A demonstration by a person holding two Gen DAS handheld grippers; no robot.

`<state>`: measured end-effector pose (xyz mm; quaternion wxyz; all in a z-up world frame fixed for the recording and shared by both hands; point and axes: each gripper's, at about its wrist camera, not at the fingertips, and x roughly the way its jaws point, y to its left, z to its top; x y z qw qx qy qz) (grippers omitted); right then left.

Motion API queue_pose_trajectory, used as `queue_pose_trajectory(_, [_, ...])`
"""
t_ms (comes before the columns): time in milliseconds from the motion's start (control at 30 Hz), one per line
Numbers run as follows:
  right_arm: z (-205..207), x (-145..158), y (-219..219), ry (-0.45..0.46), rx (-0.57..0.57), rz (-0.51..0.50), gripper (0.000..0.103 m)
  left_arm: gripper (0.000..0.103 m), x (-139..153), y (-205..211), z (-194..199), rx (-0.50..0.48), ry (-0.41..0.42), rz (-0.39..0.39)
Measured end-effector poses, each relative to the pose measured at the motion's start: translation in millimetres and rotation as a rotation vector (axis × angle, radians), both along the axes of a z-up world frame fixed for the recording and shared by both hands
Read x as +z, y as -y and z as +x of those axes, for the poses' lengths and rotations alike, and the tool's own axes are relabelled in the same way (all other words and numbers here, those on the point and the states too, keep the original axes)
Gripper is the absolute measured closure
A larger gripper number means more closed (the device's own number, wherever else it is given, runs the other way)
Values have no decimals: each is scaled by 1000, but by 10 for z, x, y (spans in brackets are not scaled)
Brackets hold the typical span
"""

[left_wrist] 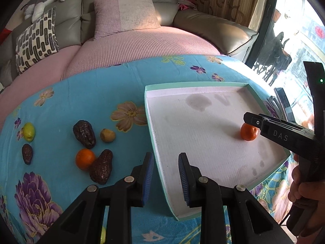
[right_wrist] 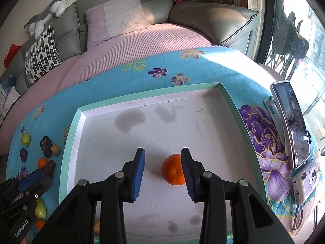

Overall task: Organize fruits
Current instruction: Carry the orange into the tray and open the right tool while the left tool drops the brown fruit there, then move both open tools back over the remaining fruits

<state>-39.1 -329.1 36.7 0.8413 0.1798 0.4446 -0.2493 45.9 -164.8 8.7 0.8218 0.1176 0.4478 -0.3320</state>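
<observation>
The right gripper (right_wrist: pixel 163 169) had its blue fingers (right_wrist: pixel 138 169) spread apart over the white tray (right_wrist: pixel 229 109), and an orange (right_wrist: pixel 172 169) sat on the tray floor between them, tucked close to the right-hand finger but not squeezed — so it looked as if this orange had just been put down or was about to be taken, and I could not tell which. The tray had a green rim and a few grey stains, and only this one fruit lay in it. The left gripper (left_wrist: pixel 165 175) hung over the tray's near left edge with its fingers wide apart too, and nothing was between them. The other fruits waited on the blue flowered cloth (left_wrist: pixel 121 77) to the left of the tray: a second orange (left_wrist: pixel 85 159) touching a dark wrinkled fruit (left_wrist: pixel 102 169), a bigger dark fruit (left_wrist: pixel 84 131), a small brown one (left_wrist: pixel 107 135), a yellow-green fruit (left_wrist: pixel 28 131) and a small dark one (left_wrist: pixel 27 154). The left gripper was nearer to that pile — a good spot for fetching the next fruit. A phone (right_wrist: pixel 290 124) stood beside the tray.
</observation>
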Motion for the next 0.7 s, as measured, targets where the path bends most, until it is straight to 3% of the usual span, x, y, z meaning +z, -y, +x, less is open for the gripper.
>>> queue_pose_trajectory(333, [102,3,-168,-5,59,-16,66,75,-117,-776,540,328,-56,40])
queue_pose_trajectory(633, [241,21,-445,-13,143,-51,66,75,-101,-1424,796,517,-73,20])
queue_pose_trajectory(667, [257,16,-467,-11,152,-48,64,74,-99,-1471,796,528,-75,17])
queue_pose_trajectory(700, [271,5,-488,-9,159,-43,51,71,-105,-1507,801,539,-76,16])
